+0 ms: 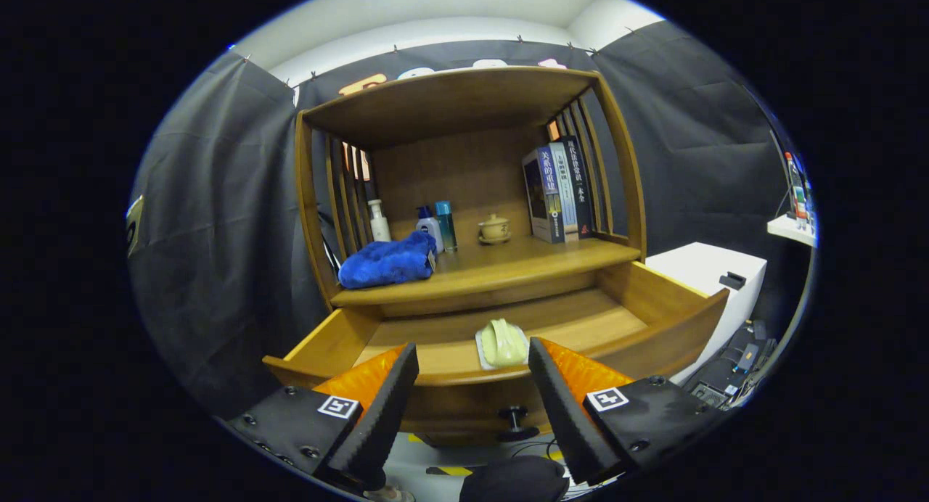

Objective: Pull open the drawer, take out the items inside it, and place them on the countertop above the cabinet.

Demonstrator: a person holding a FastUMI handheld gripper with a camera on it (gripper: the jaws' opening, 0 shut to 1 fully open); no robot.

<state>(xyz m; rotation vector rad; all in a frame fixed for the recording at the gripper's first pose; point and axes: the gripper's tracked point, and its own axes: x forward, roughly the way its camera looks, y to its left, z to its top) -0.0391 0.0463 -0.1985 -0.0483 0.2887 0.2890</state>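
Nearest the camera, the gripper [473,355] has its two black ridged fingers [377,415] spread wide apart, released and grasping nothing; each finger is backed by an orange panel and a black block with a small square marker. Between the fingers and just below them sits the drawer's dark knob [517,422], untouched, on the front panel of the drawer [653,299]. That drawer is pulled well out of the wooden cabinet [617,146]. Inside it, just ahead of the fingertips and close behind the front panel, lies a pale green item on a white tray [502,344]; what it is exactly cannot be told. Bare wood shows on the drawer floor around the item.

On the countertop [508,266] above the drawer, a folded blue towel [388,261] lies at the left, near the front edge. Behind it stand a white pump bottle [378,221], a second white bottle with a blue cap [430,228] and a slim blue bottle [445,226], the last two side by side. A small lidded cup on a saucer [494,229] sits near the middle, and several books [559,190] stand upright at the right against the slatted side. A white box [707,270] stands beside the cabinet on the right
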